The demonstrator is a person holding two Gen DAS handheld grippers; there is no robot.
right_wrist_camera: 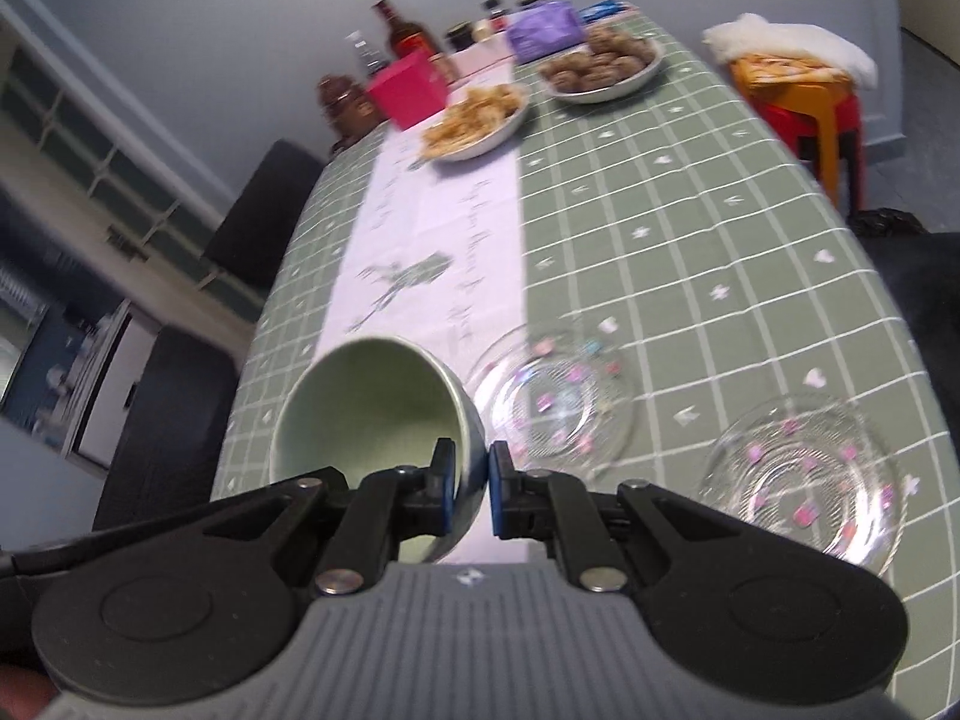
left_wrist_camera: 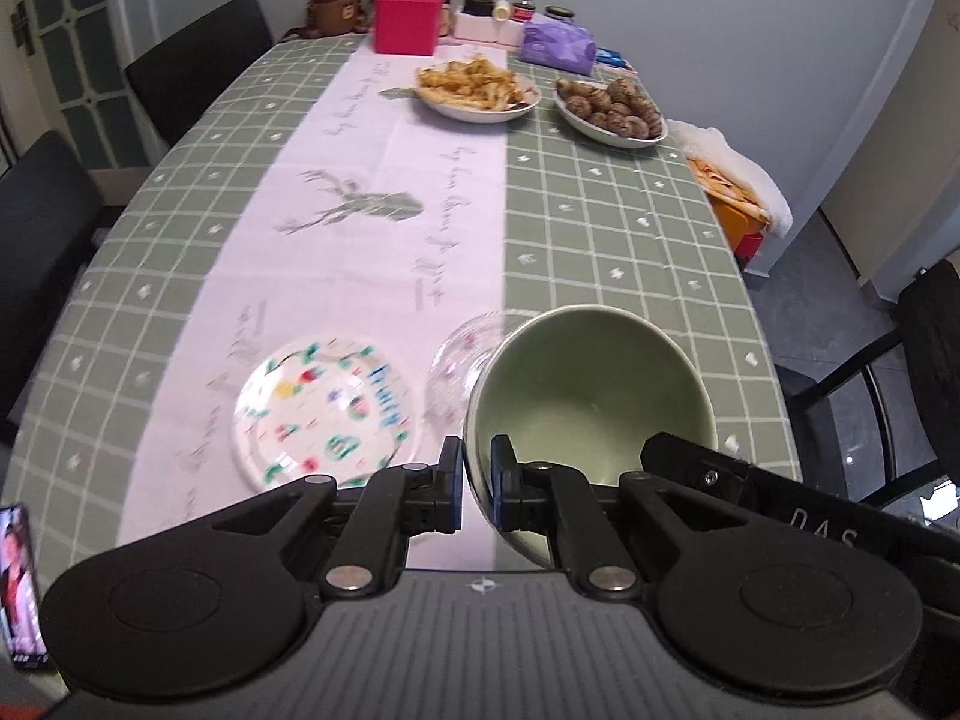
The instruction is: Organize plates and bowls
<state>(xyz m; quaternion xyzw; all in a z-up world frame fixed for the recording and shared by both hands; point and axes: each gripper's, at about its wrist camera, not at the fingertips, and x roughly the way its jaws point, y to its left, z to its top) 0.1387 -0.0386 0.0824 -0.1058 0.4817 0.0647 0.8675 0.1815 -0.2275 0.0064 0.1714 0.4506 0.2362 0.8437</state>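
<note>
- Risk, slip: left tongs (left_wrist_camera: 477, 480) are pinching nearly shut on the near rim wall of the green bowl (left_wrist_camera: 588, 384). Right tongs (right_wrist_camera: 474, 477) are clamping a green rim the same way. I am judging this to be one bowl, but neither view is confirming it.
- The bowl is hanging tilted above the near edge of the counter (left_wrist_camera: 600, 228), gripped by the rim only. A glazed wall could be sliding out of the pads.
- Risk, twist: two grips pulling unevenly could be levering the rim loose.
- Risk, collision: the glass plate (right_wrist_camera: 552, 402) is lying just beside and below the bowl, so a low carry could be striking it.
- Count: green bowl, one as judged. Empty plates, three: the glass plate, a second glass plate (right_wrist_camera: 804, 480) towards the near right corner, and a patterned plate (left_wrist_camera: 327, 414) by the near edge.
- Food dishes, two, at the far end: fries dish (left_wrist_camera: 477, 90) and brown-balls dish (left_wrist_camera: 612, 111).
</note>
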